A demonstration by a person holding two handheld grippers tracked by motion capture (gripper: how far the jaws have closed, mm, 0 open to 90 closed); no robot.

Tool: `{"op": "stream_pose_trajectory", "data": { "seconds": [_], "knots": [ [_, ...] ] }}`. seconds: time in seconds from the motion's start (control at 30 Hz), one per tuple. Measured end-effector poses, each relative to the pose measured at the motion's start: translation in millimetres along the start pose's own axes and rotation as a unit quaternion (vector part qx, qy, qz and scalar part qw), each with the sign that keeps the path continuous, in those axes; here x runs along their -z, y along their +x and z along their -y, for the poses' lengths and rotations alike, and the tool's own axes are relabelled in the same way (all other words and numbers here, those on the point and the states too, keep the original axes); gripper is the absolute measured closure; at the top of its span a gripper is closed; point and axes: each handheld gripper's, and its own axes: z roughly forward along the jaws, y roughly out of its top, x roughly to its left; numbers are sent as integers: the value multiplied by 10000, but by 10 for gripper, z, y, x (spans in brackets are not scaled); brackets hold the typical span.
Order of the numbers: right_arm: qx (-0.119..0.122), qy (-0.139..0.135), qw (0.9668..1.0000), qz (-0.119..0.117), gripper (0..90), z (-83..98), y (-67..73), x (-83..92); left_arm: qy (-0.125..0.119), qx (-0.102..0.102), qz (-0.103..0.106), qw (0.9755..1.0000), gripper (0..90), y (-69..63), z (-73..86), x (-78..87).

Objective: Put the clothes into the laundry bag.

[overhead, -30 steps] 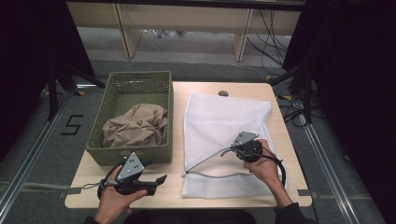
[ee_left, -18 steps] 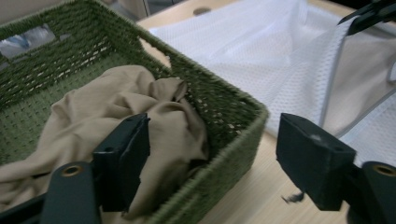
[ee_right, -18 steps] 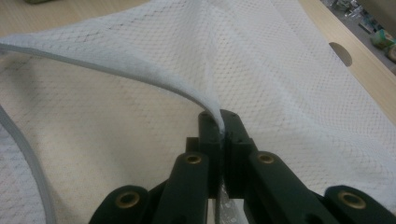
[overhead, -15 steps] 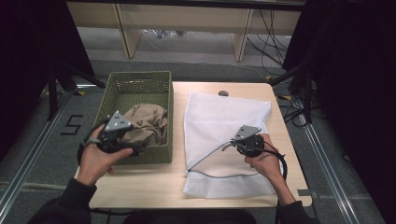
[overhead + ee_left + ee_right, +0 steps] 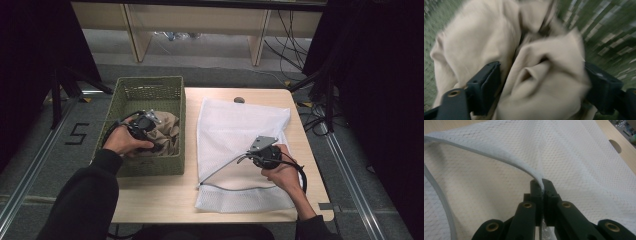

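A crumpled beige cloth (image 5: pixel 169 131) lies in the green wicker basket (image 5: pixel 150 82) at the table's left. My left gripper (image 5: pixel 156 142) reaches down into the basket over it. In the left gripper view a fold of the cloth (image 5: pixel 544 82) bulges between the two black jaws, which have just been closing and still stand wide apart on either side; the picture is blurred. A white mesh bag (image 5: pixel 240 120) is spread on the table's right half. My right gripper (image 5: pixel 243 159) is shut on its grey-edged opening hem (image 5: pixel 499 157) and lifts it slightly off the layer below.
The wooden table (image 5: pixel 150 200) has a round cable hole (image 5: pixel 239 100) near its far edge. The basket's walls surround the left hand. Cables and shelf legs stand on the floor beyond. A "5" mark (image 5: pixel 77 134) is on the floor at left.
The left hand has moved from the table's front edge up and into the basket, down onto the beige cloth. The right hand has kept still with the bag's hem.
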Motion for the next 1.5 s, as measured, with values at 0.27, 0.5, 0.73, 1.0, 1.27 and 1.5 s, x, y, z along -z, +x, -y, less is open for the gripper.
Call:
{"op": "stream_pose_trajectory", "data": {
  "seconds": [0.27,0.5,0.73,1.0,1.27,1.5],
  "knots": [
    [-5,-12,10000,49,893,17,1,-6,-797,1428,-1258,9785,775,278,-102,-77],
    [-26,0,10000,-2,892,19,6,-12,-886,1048,-709,9880,370,278,-29,-53],
    [-9,85,9999,-98,892,10,27,-37,-1060,1306,-749,9829,186,417,111,-71],
    [11,121,9999,-117,890,25,23,-50,-534,1312,69,9899,84,409,51,-443],
    [54,109,9999,-114,890,24,24,-34,-265,1468,315,9883,1,384,64,-736],
    [25,59,10000,-60,891,23,38,-38,-377,1738,528,9826,445,415,116,-639]
  ]
}}
